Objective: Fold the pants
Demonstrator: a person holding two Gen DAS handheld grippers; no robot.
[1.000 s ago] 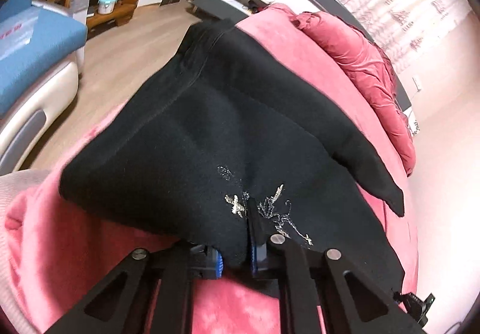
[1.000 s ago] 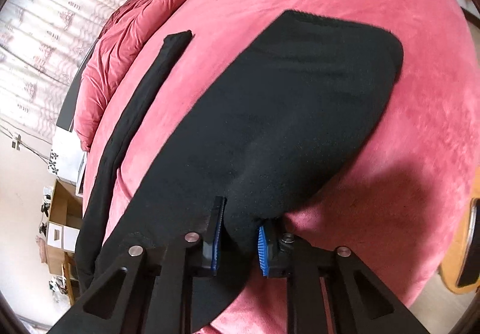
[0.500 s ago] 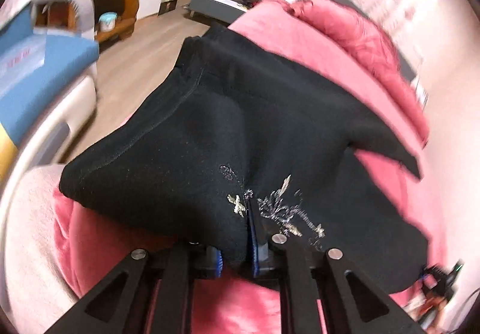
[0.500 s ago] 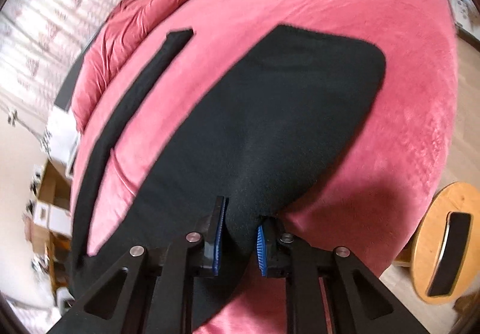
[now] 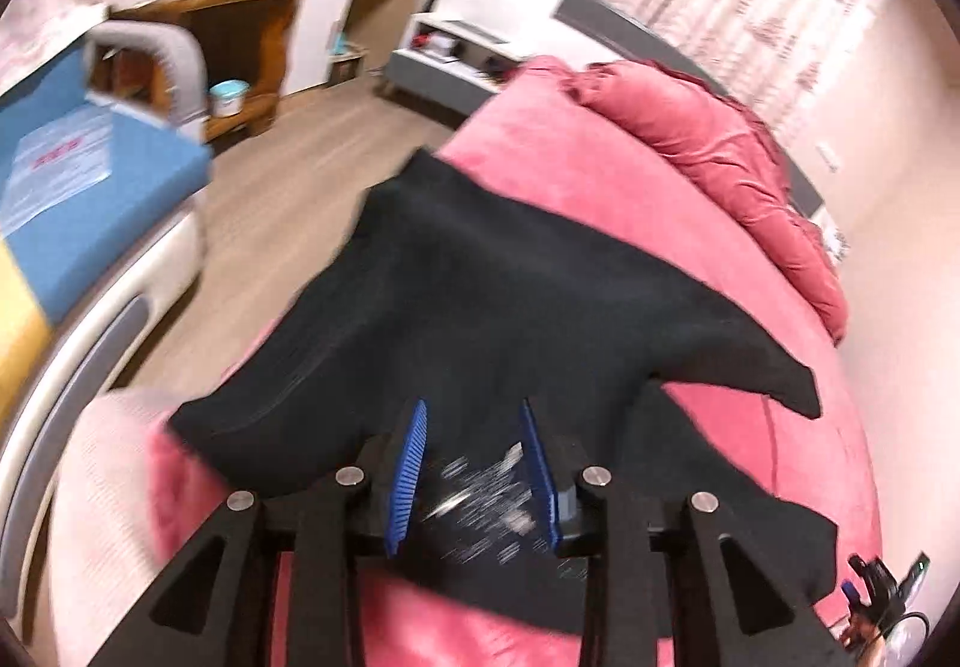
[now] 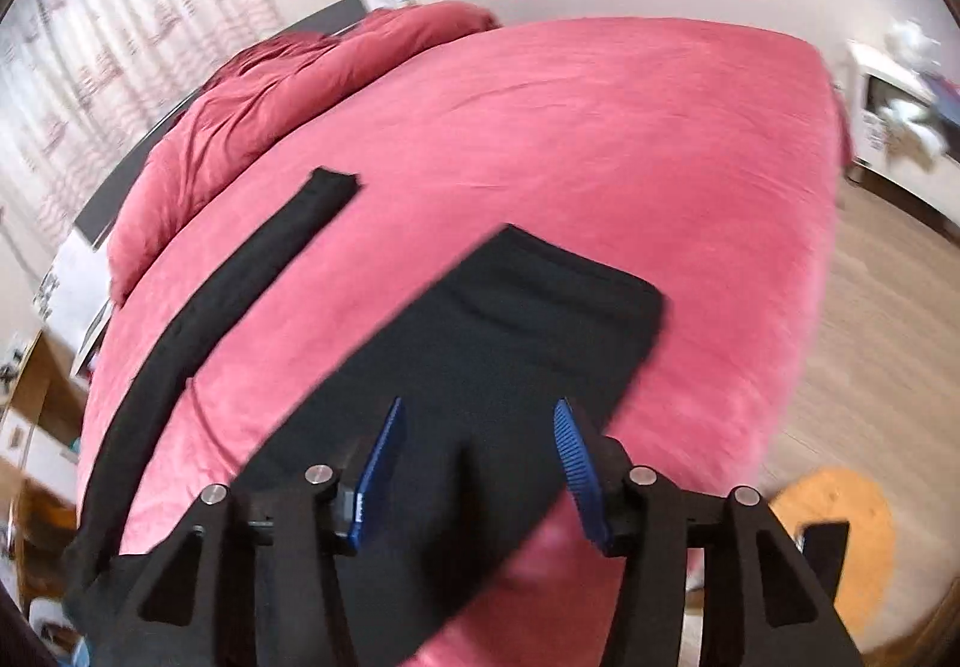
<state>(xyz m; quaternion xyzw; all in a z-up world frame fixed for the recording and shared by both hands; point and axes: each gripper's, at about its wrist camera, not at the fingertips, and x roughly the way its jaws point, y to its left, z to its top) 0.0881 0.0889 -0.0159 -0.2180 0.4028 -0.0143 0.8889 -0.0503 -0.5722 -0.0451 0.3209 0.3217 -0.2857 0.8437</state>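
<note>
- The bed (image 6: 600, 139) is covered by a pink plush sheet, which spreads to its rounded edges above the wood floor (image 6: 870, 307).
- Black pants (image 6: 480, 343) lie flat on the sheet, one leg (image 6: 252, 277) stretched apart from the other.
- A bunched red duvet (image 6: 288, 85) lies at the head end, near the curtains.

Matte black tongs with blue ribbed pads

Left tongs (image 5: 474, 463) and right tongs (image 6: 480, 472) share triangular cut-out arms, round silver screws at the joints, and finely ridged blue pads (image 5: 410, 466) lining each finger.
</note>
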